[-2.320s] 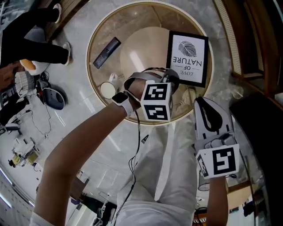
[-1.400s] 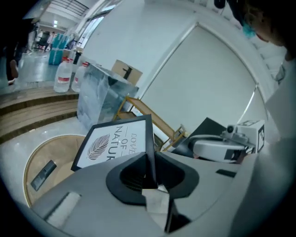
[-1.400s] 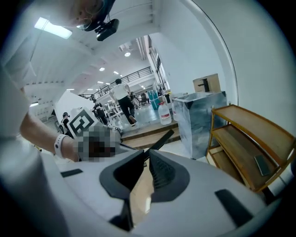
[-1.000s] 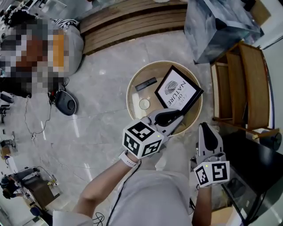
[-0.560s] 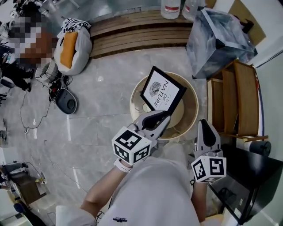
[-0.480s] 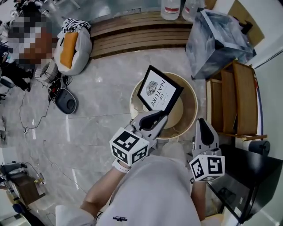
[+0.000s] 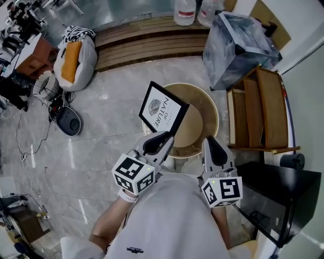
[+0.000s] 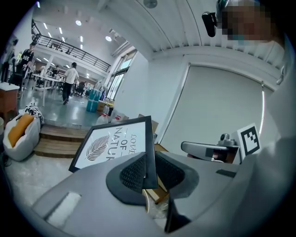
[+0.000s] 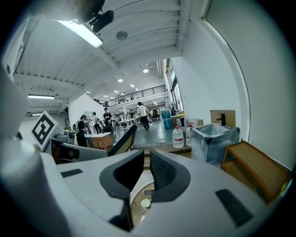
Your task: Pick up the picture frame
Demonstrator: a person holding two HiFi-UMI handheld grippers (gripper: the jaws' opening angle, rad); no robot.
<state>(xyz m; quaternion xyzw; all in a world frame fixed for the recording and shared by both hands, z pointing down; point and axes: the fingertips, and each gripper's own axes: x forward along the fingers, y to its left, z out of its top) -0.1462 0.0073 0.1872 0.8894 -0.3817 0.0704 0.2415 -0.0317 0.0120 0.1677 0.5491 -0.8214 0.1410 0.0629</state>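
Note:
The picture frame [image 7: 162, 115] is black-edged with a white print of a leaf and lettering. It hangs tilted in the air over the left rim of the round wooden table [image 7: 211, 115]. My left gripper [image 7: 164, 137] is shut on the frame's lower corner, and in the left gripper view the pads clamp the frame's [image 8: 115, 146] thin black edge at my left gripper [image 8: 149, 169]. My right gripper [image 7: 211, 146] hovers to the right near the table's front rim, shut with nothing between its jaws [image 9: 146, 169]. The right gripper view shows the frame [image 9: 122, 140] edge-on.
A wooden shelf unit [image 7: 263, 111] stands right of the table, with a clear plastic bag [image 7: 238, 43] behind it. Wooden steps [image 7: 147, 40] and water bottles [image 7: 185, 10] lie at the back. An orange-and-white bag [image 7: 73, 53] sits far left. A black surface [image 7: 283, 197] is at the lower right.
The frame has come up off the round table in my left gripper and shifted left in the head view. Both grippers have risen, the right one moving closer to the left.

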